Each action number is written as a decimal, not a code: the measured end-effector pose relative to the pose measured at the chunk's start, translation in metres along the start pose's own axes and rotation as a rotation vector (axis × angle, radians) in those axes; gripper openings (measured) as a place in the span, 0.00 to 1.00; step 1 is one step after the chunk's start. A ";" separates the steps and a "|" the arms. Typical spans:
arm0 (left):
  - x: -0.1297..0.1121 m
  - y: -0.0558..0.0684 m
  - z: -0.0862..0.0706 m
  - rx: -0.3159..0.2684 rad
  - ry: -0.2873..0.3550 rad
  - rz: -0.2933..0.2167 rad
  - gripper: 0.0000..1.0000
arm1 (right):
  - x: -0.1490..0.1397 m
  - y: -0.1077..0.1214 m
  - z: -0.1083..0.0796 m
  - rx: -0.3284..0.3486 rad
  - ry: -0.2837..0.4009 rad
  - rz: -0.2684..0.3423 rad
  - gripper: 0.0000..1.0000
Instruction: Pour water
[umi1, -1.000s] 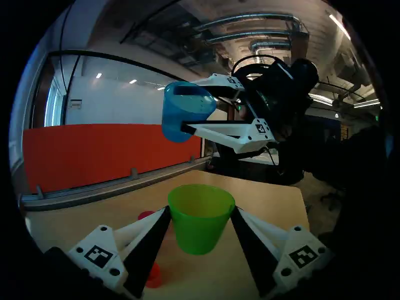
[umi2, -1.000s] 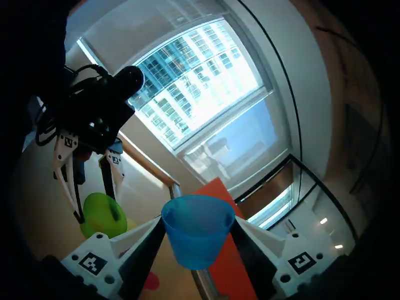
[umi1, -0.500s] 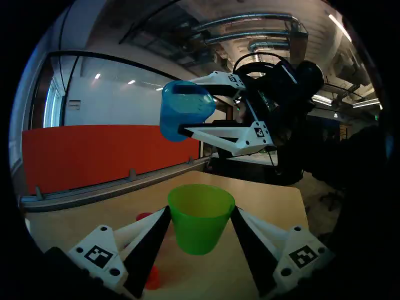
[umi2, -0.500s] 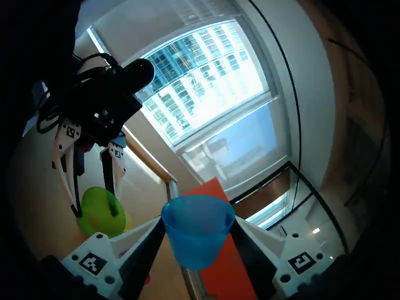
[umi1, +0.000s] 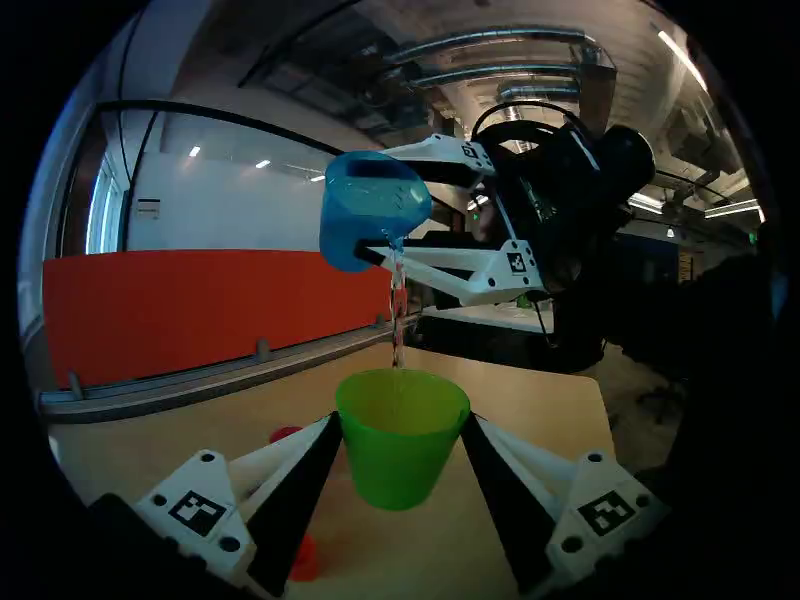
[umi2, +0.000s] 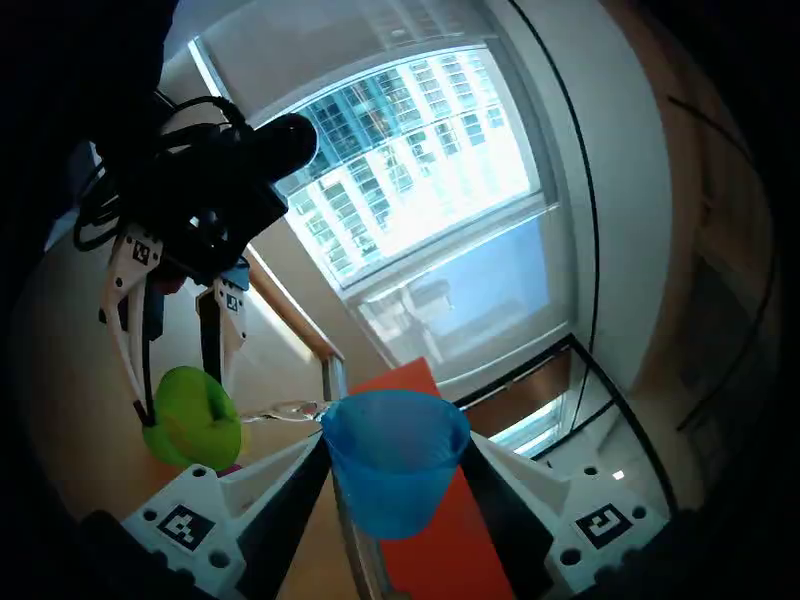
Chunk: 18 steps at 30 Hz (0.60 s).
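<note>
Pouring stage. The left gripper (umi1: 402, 424) clamps the green cup (umi1: 402, 445) with one finger on each side of its wall. It holds the cup upright, mouth to the top, as a steady receiver. Whether the cup rests on the table (umi1: 545, 400) or hangs just over it cannot be told. Directly above the green cup, and apart from it, the right gripper (umi2: 396, 442) pinches the blue cup (umi1: 370, 205) by its sides. The blue cup is tipped with its lip lowered toward the green cup, and the tilt brings the water to the rim. A thin stream of water (umi1: 396, 315) falls from that lip into the green cup's mouth, near its far edge. A small red thing (umi1: 286, 434), too indistinct to name, lies on the table beside the green cup.
</note>
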<state>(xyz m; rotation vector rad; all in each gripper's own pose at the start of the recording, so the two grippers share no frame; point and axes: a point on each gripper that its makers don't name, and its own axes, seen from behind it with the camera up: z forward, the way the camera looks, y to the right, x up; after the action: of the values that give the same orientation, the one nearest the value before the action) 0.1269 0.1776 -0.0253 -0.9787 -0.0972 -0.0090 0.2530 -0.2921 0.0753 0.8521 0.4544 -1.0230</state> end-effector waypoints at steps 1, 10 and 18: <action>0.000 0.000 0.000 -0.001 0.000 0.000 0.86 | 0.000 0.001 0.000 -0.002 -0.001 -0.002 0.89; 0.000 0.001 0.001 -0.001 -0.003 0.007 0.86 | 0.002 0.005 0.000 -0.012 0.002 -0.021 0.89; 0.001 0.001 0.001 -0.003 -0.002 0.007 0.86 | 0.005 0.007 0.001 -0.017 0.003 -0.049 0.89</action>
<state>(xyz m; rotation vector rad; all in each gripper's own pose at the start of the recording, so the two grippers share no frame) 0.1283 0.1793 -0.0258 -0.9824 -0.0950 -0.0015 0.2613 -0.2937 0.0755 0.8314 0.4879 -1.0617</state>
